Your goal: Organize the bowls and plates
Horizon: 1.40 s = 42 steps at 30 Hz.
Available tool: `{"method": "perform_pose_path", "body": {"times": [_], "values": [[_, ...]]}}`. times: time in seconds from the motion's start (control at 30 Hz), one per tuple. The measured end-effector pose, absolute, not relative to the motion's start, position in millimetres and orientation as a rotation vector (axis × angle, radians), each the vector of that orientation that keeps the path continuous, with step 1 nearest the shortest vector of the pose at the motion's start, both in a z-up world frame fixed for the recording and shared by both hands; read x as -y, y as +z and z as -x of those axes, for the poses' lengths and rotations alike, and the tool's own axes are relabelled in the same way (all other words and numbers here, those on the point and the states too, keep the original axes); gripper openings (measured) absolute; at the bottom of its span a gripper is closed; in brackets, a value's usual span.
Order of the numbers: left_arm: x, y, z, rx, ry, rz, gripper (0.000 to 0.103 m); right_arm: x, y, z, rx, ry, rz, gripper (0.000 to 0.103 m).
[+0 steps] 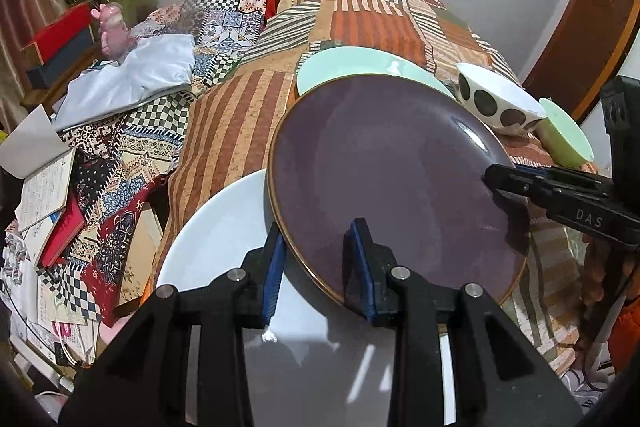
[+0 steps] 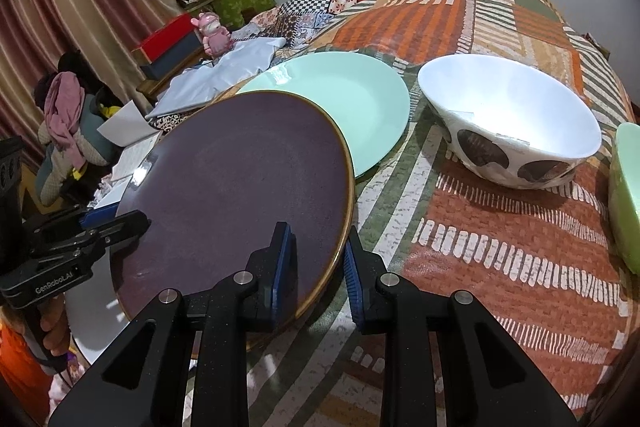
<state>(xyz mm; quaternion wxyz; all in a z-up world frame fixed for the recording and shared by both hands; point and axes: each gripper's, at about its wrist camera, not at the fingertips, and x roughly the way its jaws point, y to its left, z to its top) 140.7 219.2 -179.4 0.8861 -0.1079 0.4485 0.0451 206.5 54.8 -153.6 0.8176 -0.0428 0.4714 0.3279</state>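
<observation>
Left wrist view: the left gripper point(image 1: 320, 263) straddles the purple plate's point(image 1: 384, 179) near rim, probably clamped, so the plate rides tilted above the white plate point(image 1: 224, 227).

Right wrist view: the right gripper point(image 2: 316, 267) pinches the opposite rim, sharing the load; mint plate point(image 2: 352, 95) and bowl point(image 2: 512, 119) lie beyond.

Black angular left gripper point(image 1: 320, 267) with blue ribbed pads point(image 1: 276, 267), silver round bolts; right gripper point(image 2: 316, 267) matches. White lettering marks their sides. Bare fingers, orange sleeve point(image 2: 16, 367).
</observation>
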Motion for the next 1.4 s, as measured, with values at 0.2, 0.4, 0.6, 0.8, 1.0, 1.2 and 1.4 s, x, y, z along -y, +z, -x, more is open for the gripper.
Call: {"method": "perform_pose_path", "body": {"times": [0.2,0.4,0.6,0.8,1.0,1.2,1.4], "values": [[-219,-175,-134,-0.912,0.101,0.240,0.032,-52,-148,-199,-0.986,0.707,0.094,0.023],[-218,-171,-125,-0.893,0.107,0.267,0.033,-48,-142,-190,-0.961,0.717,0.099,0.023],[-211,-166,-116,-0.878,0.109,0.266,0.033,-42,-138,-183,-0.946,0.716,0.089,0.023],[-199,-156,-107,-0.851,0.109,0.254,0.033,-35,-130,-174,-0.919,0.709,0.077,0.023],[-183,-144,-100,-0.823,0.103,0.231,0.033,-21,-122,-166,-0.895,0.698,0.055,0.023],[-165,-133,-93,-0.803,0.088,0.210,0.033,-6,-113,-154,-0.868,0.685,0.034,0.023],[-147,-125,-87,-0.790,0.066,0.195,0.033,14,-106,-144,-0.844,0.666,0.017,0.023]]}}
